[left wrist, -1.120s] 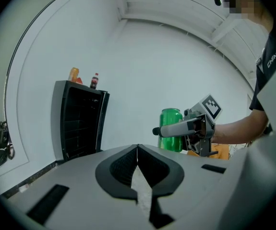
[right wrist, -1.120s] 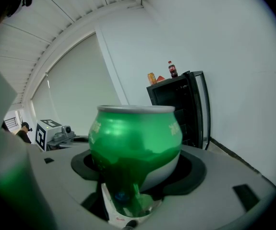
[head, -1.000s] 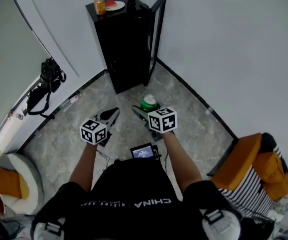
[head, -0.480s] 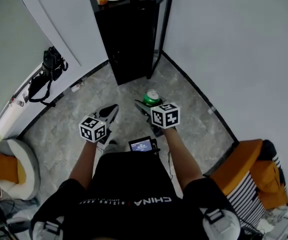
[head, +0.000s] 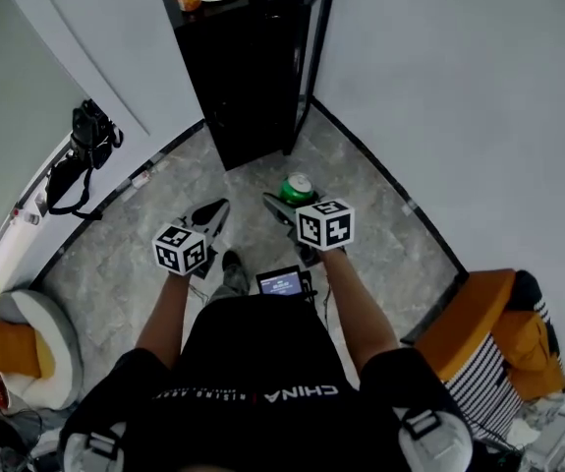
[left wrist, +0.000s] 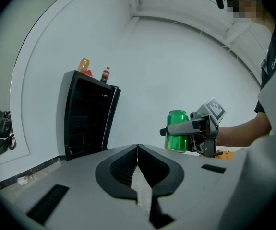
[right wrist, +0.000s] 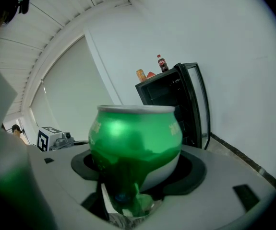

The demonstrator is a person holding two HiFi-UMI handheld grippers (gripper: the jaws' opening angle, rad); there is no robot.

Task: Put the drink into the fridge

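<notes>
My right gripper (head: 288, 203) pinches the green can (head: 298, 187) upright above the floor (head: 380, 226), well apart from the black fridge (head: 248, 77); its door (head: 316, 47) stands open; my left gripper (head: 215, 214) has its jaws pressed together on nothing.

Left gripper (head: 215, 211): jaws pressed together, nothing between them. Held low in front of the torso, pointing forward and slightly inward.
Left cube (head: 181, 249): at the gripper's rear, tilted.
Left forearm (head: 167, 313): bare, bent at the elbow, reaching forward.
Right gripper (head: 284, 203): jaws clamped on an upright green can (head: 298, 187). Beside the left gripper, apart from it, a little further forward.
Right cube (head: 324, 224): at the gripper's rear, one marker face turned up.
Right forearm (head: 349, 298): bare, extended forward from a short black sleeve.
</notes>
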